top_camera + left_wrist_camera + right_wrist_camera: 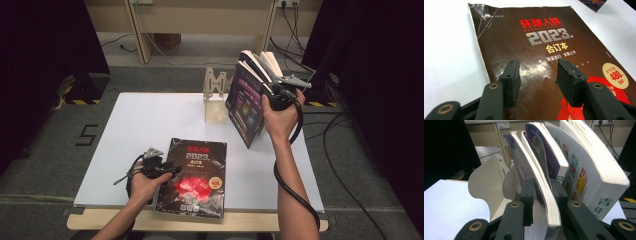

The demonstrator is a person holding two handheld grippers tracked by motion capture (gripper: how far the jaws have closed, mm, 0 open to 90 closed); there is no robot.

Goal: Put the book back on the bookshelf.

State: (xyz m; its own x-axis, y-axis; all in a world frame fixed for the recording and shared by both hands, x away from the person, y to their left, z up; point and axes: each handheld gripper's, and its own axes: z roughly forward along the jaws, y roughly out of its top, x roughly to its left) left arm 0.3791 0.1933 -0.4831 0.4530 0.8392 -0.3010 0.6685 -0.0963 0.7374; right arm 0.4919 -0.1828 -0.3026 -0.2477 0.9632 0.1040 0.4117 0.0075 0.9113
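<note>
A dark magazine-style book (195, 175) (544, 37) with red title and "2023" lies flat near the table's front edge. My left gripper (172, 170) (537, 66) hovers over its lower cover, jaws open and nothing between them. At the back right, a thin purple-covered book (245, 107) (524, 165) stands leaning by a wooden rack (215, 95) (486, 177). My right gripper (274, 92) (541, 185) straddles that book's upper edge, with the pads lying against both covers.
Thicker books (260, 60) (586, 170) lean to the right of the gripped one. The white tabletop (140, 120) spreads out to the left and middle. Cables trail on the floor at the right, and dark curtains flank both sides.
</note>
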